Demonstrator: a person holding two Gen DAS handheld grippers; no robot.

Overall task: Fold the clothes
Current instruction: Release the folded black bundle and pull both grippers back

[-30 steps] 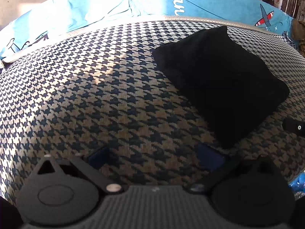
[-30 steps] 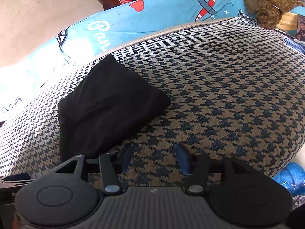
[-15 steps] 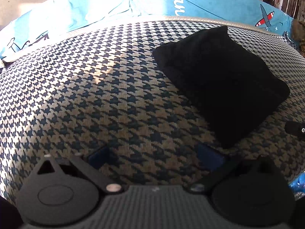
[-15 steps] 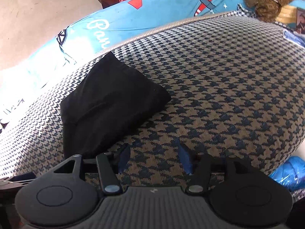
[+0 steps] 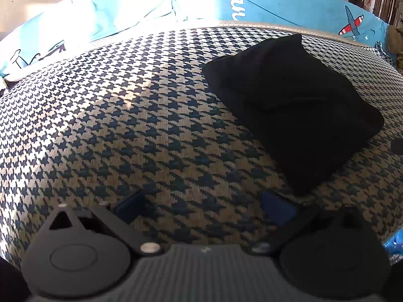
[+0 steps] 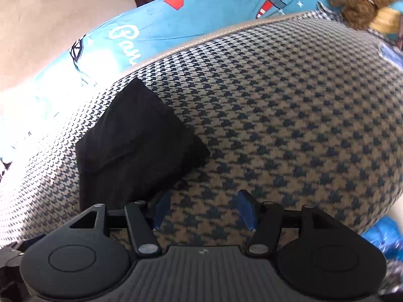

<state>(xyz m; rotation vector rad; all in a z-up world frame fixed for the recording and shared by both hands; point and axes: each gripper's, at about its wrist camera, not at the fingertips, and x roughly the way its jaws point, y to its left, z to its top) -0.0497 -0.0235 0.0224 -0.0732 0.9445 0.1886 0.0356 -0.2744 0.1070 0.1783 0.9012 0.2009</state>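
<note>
Garment: black folded cloth (image 5: 292, 105), a compact, roughly square bundle lying flat on the houndstooth cover (image 5: 126, 130) of a bed or mattress; right of centre in the left wrist view, left of centre in the right wrist view (image 6: 136, 146).
Fold state: judged already folded down small; at least one layer edge shows as a step across its top.
Handling: looks soft, light and limp, with no stiffness of its own. Layers would likely slide over each other and the bundle sag open if lifted by one corner. Not fragile, not slippery.
Where to take hold: judged best at the thick near edge, pinching all layers together, one pair of tongs at each near corner; a single top flap would peel off alone.
Left tongs (image 5: 204, 207): open wide, blue pads apart, nothing between them, over bare cover just near-left of the bundle's near corner.
Right tongs (image 6: 204, 211): open, empty; left pad just beside the bundle's near edge, touching or not cannot be told.
Left view only: the bundle's whole outline and a dark tip of the other tool at the far right edge.
Right view only: brown cloth heap (image 6: 357, 0) at far right and red fabric behind the blue printed sheet (image 6: 214, 20).
</note>
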